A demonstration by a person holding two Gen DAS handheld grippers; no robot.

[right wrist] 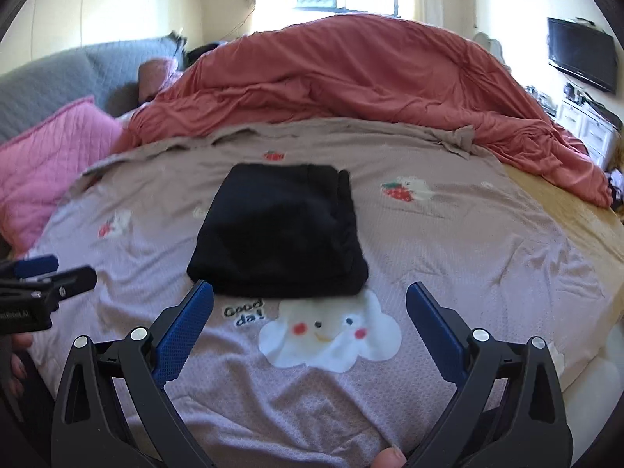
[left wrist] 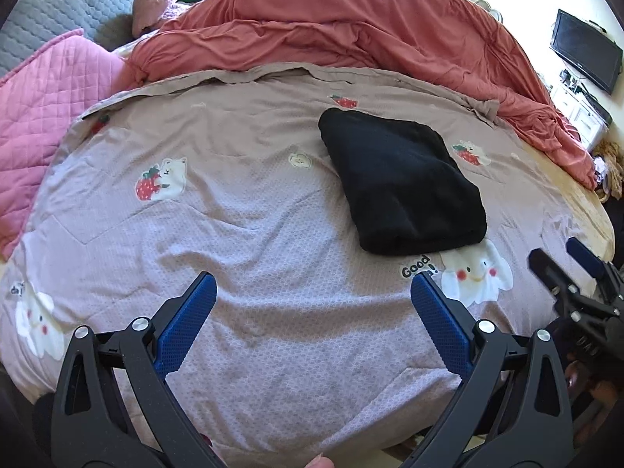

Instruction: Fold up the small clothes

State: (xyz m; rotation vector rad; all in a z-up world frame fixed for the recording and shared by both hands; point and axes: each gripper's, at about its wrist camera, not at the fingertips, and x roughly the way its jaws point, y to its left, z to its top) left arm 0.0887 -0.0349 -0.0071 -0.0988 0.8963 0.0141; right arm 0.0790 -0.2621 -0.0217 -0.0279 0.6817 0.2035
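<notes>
A black garment (left wrist: 401, 183) lies folded into a thick rectangle on the mauve cartoon-print bedspread (left wrist: 234, 214). It also shows in the right wrist view (right wrist: 280, 234), just beyond a white cloud print (right wrist: 331, 335). My left gripper (left wrist: 312, 288) is open and empty, hovering over bare bedspread, below and left of the garment. My right gripper (right wrist: 310, 296) is open and empty, its fingertips just short of the garment's near edge. The right gripper also shows at the right edge of the left wrist view (left wrist: 569, 269), and the left gripper at the left edge of the right wrist view (right wrist: 46, 277).
A rumpled salmon duvet (left wrist: 351, 39) is heaped across the far side of the bed. A pink quilted pillow (left wrist: 50, 89) lies at the left before a grey headboard (left wrist: 58, 11). A TV (left wrist: 585, 50) and white cabinet stand at the right. Bare mattress edge (right wrist: 577, 210) shows right.
</notes>
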